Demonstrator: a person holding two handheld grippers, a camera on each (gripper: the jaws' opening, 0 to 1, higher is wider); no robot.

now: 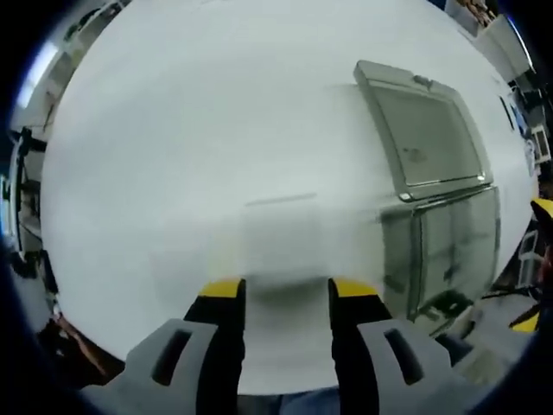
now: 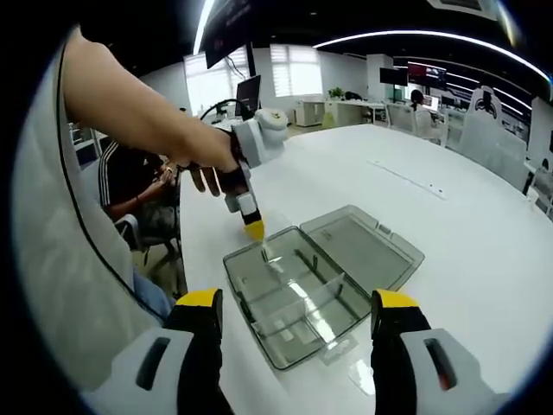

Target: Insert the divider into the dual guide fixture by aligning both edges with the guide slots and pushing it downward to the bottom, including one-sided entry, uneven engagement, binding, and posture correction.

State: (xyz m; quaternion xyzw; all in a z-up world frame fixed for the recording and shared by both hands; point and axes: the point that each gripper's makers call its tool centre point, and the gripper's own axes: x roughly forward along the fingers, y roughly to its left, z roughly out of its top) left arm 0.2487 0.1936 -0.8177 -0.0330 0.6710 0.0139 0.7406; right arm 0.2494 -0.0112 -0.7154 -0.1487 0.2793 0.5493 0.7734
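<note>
A clear, blurred divider (image 1: 281, 242) stands between the yellow-tipped jaws of my left gripper (image 1: 288, 290), which looks shut on its two edges above the white table (image 1: 190, 138). To its right lies the clear fixture box (image 1: 454, 242) with its lid (image 1: 428, 130) folded open. In the right gripper view a hand holds the left gripper (image 2: 253, 229) just over the near left corner of the fixture box (image 2: 294, 294), whose inner guide walls show. My right gripper (image 2: 296, 303) hangs open in front of the box, holding nothing.
The open lid (image 2: 363, 242) lies flat behind the box. A small clear piece (image 2: 363, 376) rests on the table by the box's front. A seated person (image 2: 138, 181) and chairs are off the table's left edge. White tabletop (image 2: 458, 225) stretches to the right.
</note>
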